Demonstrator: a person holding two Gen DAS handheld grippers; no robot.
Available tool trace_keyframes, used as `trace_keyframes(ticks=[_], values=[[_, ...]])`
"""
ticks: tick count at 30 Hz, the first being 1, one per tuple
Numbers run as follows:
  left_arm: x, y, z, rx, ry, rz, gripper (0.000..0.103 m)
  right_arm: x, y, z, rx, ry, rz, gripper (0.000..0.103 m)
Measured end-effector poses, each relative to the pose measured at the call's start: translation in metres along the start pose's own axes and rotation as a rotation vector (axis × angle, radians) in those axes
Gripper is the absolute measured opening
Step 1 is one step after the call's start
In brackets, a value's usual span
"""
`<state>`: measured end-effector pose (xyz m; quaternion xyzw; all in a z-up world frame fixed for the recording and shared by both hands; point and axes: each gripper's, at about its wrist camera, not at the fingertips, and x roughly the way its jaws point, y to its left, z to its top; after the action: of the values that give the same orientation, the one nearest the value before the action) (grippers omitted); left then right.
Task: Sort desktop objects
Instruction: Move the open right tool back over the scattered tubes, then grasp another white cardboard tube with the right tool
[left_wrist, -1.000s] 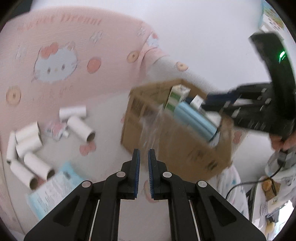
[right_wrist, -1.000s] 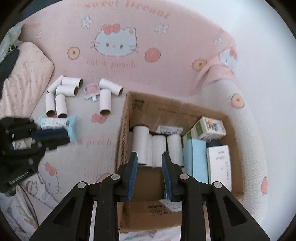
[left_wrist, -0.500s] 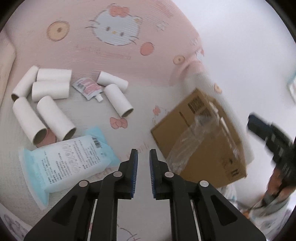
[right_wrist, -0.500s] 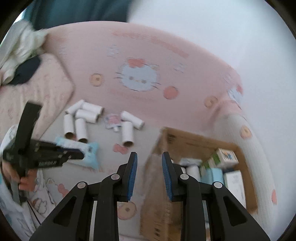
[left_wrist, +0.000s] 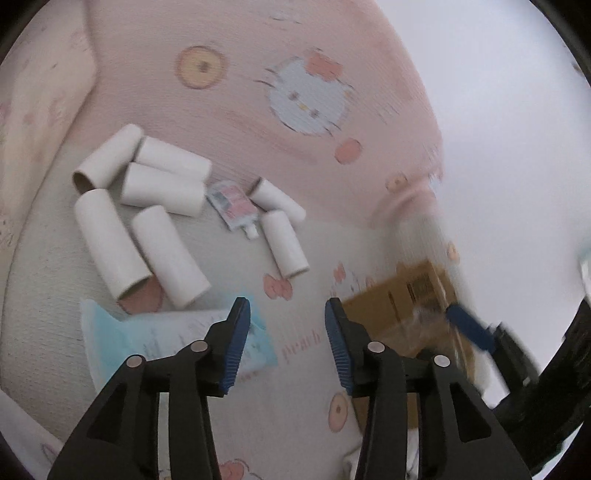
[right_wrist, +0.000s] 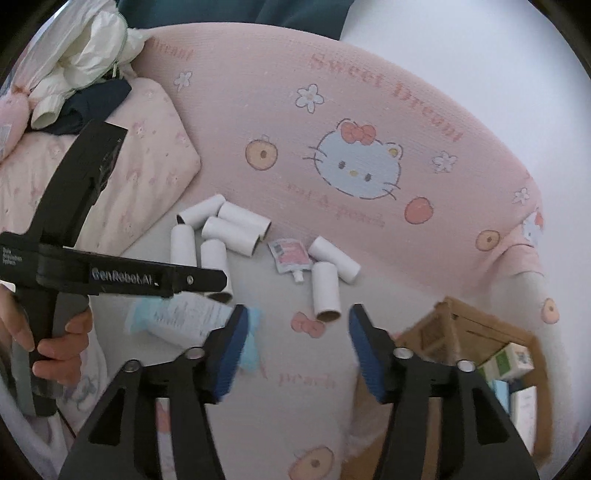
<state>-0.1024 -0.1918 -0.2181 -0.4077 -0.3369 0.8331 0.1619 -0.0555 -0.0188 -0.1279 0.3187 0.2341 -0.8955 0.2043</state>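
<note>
Several white cardboard tubes (left_wrist: 166, 254) (right_wrist: 325, 291) lie on the pink cartoon-cat bedding beside a small pink pouch (left_wrist: 234, 203) (right_wrist: 290, 258). A light blue tissue pack (left_wrist: 162, 339) (right_wrist: 184, 317) lies nearer to me. My left gripper (left_wrist: 286, 332) hangs above the bedding just right of that pack, its jaws opening with nothing between them. Also opening and empty, my right gripper (right_wrist: 295, 332) hovers between the pack and the cardboard box (right_wrist: 450, 314) (left_wrist: 406, 306). The right wrist view shows the left gripper (right_wrist: 221, 280) from the side, over the pack, held by a hand (right_wrist: 55, 332).
The box holds a green-and-white carton (right_wrist: 506, 362) and pale blue packs (right_wrist: 500, 391). A pink pillow (right_wrist: 122, 173) with crumpled clothes (right_wrist: 81, 62) lies at the far left. A white wall (right_wrist: 498, 55) stands behind the bedding.
Both grippers swung left, away from the cardboard box and toward the tubes and tissue pack. Both sets of jaws went from nearly shut to wide apart.
</note>
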Motion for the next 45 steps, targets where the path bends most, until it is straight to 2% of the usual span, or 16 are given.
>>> trace_keyframes(ticks=[3, 6, 7, 9, 11, 13, 15, 19, 26, 31, 36, 43, 44, 45], values=[[-0.001, 0.023, 0.01, -0.111, -0.024, -0.034, 0.047, 0.021, 0.0, 0.002, 0.052, 0.02, 0.059, 0.058], [0.005, 0.048, 0.015, -0.244, -0.034, -0.112, 0.047, 0.043, 0.001, 0.002, 0.113, 0.062, 0.116, 0.058], [0.008, 0.055, 0.016, -0.283, -0.033, -0.114, 0.047, 0.053, 0.002, 0.001, 0.133, 0.091, 0.142, 0.058], [0.014, 0.063, 0.016, -0.324, -0.047, -0.067, 0.046, 0.067, 0.004, -0.002, 0.158, 0.121, 0.166, 0.058], [0.019, 0.065, 0.017, -0.33, -0.041, -0.032, 0.045, 0.076, 0.006, -0.004, 0.178, 0.138, 0.191, 0.058], [0.026, 0.062, 0.018, -0.325, -0.019, -0.056, 0.045, 0.086, 0.007, -0.005, 0.193, 0.157, 0.225, 0.058], [0.032, 0.06, 0.019, -0.317, -0.008, -0.05, 0.045, 0.101, 0.005, -0.003, 0.213, 0.195, 0.253, 0.058], [0.047, 0.064, 0.02, -0.335, 0.029, 0.022, 0.045, 0.126, 0.004, 0.003, 0.206, 0.253, 0.355, 0.058], [0.061, 0.084, 0.024, -0.406, 0.085, 0.107, 0.045, 0.171, 0.007, 0.016, 0.186, 0.312, 0.384, 0.058], [0.065, 0.102, 0.025, -0.49, 0.071, 0.086, 0.045, 0.194, 0.021, 0.018, 0.159, 0.349, 0.422, 0.058], [0.066, 0.104, 0.025, -0.485, 0.072, 0.095, 0.045, 0.218, 0.031, 0.017, 0.154, 0.392, 0.442, 0.058], [0.077, 0.112, 0.03, -0.518, 0.074, 0.115, 0.045, 0.241, 0.041, 0.021, 0.131, 0.473, 0.522, 0.057], [0.079, 0.113, 0.031, -0.521, 0.074, 0.114, 0.045, 0.245, 0.041, 0.021, 0.136, 0.487, 0.534, 0.055], [0.08, 0.114, 0.031, -0.523, 0.073, 0.113, 0.045, 0.249, 0.041, 0.02, 0.142, 0.497, 0.544, 0.048]])
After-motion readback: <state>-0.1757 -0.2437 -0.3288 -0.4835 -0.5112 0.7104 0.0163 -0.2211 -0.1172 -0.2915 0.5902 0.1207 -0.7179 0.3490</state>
